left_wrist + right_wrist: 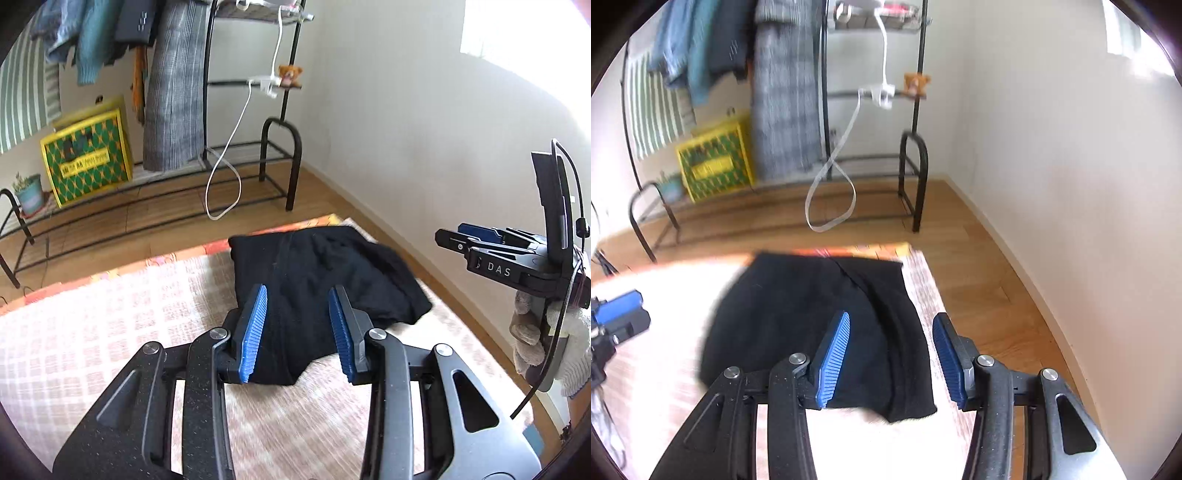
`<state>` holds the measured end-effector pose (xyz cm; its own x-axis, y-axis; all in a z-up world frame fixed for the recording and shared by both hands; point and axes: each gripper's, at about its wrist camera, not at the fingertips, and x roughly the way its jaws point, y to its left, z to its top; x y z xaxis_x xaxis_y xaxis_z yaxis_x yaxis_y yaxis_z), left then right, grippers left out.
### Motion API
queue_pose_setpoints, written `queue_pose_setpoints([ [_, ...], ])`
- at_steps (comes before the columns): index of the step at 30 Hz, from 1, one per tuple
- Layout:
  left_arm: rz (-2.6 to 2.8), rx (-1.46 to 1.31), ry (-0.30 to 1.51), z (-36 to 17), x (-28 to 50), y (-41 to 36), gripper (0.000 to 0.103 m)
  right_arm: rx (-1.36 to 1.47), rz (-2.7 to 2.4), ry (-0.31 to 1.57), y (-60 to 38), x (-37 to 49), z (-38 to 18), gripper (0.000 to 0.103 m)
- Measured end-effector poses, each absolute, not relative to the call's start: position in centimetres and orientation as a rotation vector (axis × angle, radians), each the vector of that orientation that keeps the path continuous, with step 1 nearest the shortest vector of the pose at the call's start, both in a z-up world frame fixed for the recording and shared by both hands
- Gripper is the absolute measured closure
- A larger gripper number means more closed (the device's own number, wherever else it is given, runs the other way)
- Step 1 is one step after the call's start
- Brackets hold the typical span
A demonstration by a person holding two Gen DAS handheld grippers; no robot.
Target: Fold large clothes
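Note:
A black garment (317,280) lies folded into a compact bundle on a pink checked rug (110,325). It also shows in the right wrist view (812,317). My left gripper (297,295) is open and empty, hovering above the bundle's near edge. My right gripper (892,321) is open and empty above the bundle's right side. The right gripper shows at the right edge of the left wrist view (480,247), held by a gloved hand. The left gripper's blue tip shows at the left edge of the right wrist view (617,310).
A black metal clothes rack (273,147) stands behind the rug with hanging clothes (173,88), a white cable loop (225,184), a yellow-green box (88,151) and a small potted plant (27,192). A white wall (424,129) borders the wooden floor on the right.

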<state>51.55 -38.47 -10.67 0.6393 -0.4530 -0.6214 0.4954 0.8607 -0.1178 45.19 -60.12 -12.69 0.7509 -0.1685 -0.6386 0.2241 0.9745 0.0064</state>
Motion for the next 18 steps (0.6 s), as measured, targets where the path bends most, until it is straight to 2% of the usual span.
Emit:
queue_pose_setpoints([
  [14,-0.584,0.054,0.514,2.8,35.5,-32.1,0.068,0.062,-0.201,0.536,-52.0,28.9,1.7,0.052],
  [18,-0.588,0.045,0.481,5.3,30.8,-29.8,0.068,0.047,-0.200,0.518,-49.0,24.2,4.0,0.047],
])
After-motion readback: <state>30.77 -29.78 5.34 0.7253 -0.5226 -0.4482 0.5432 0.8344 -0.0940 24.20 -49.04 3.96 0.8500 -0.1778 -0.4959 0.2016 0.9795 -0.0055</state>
